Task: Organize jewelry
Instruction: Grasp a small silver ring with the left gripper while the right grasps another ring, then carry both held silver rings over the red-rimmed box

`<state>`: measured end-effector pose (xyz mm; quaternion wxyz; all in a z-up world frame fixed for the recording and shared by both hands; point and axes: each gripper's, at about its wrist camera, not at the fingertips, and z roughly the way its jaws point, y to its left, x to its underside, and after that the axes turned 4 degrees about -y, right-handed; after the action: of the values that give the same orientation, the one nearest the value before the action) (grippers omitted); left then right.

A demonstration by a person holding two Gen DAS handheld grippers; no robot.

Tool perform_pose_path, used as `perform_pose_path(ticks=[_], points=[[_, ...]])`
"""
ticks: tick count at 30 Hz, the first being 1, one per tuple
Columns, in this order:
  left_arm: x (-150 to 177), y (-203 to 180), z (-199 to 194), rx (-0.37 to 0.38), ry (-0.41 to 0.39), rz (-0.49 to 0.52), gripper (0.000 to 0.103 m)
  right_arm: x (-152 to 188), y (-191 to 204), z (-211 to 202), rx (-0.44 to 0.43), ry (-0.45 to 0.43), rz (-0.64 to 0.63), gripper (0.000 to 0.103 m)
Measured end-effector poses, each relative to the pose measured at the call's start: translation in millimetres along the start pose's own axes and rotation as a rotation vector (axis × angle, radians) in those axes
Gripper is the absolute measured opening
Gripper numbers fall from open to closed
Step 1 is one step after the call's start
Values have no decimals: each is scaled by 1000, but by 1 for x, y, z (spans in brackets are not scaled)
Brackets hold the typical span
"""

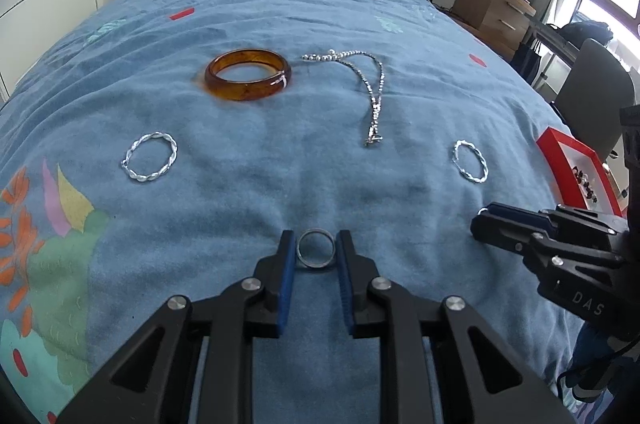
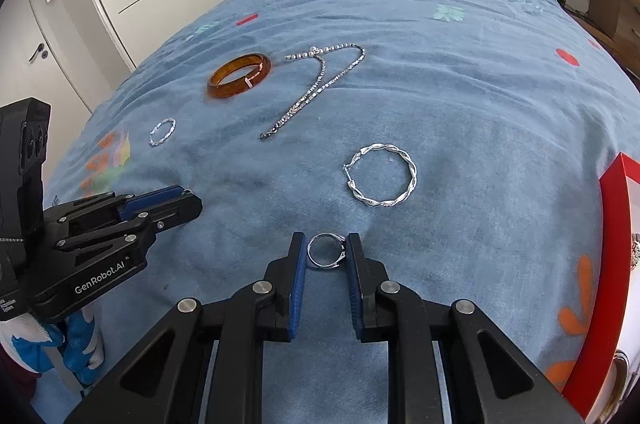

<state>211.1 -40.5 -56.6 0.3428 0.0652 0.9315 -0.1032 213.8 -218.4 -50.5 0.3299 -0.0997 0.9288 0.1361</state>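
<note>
Barely started — left tool (image 1: 315,248) grips plain ring (image 1: 315,252), right tool (image 2: 326,250) grips stone ring (image 2: 325,251); bangle (image 1: 248,75), chain (image 1: 362,83), hoops at 12 o'clock on bed (image 1: 240,183).

The red box (image 1: 576,159) is cut off by the right gripper (image 1: 484,220) in the left wrist view and by the frame edge in the right wrist view; its dark contents (image 1: 585,184) are too small to be identified. Contact between either ring and the pads cannot be confirmed.
</note>
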Motion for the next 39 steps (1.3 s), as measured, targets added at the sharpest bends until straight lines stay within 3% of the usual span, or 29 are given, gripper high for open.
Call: perform_pose_path(ticks=[6,12,18,24,31,39], points=[[-5,-18,-25,19,-19,33,19,5,2,-32,-13,-37,17,19],[-15,-65,-45,81,-39,73,19,13,-19,-84,15,-91,38,19],[-19,-139,-53,194,-39,132,19,29,-68,-144,100,-131,60,19],[-13,-224,-45,307,0,214,19,61,-139,-181,210,-96,95,19],[5,-296,-21,391,82,302,19,90,-195,-179,244,-27,124,19],[22,-326,14,360,173,369,19,95,-220,-158,211,35,85,19]])
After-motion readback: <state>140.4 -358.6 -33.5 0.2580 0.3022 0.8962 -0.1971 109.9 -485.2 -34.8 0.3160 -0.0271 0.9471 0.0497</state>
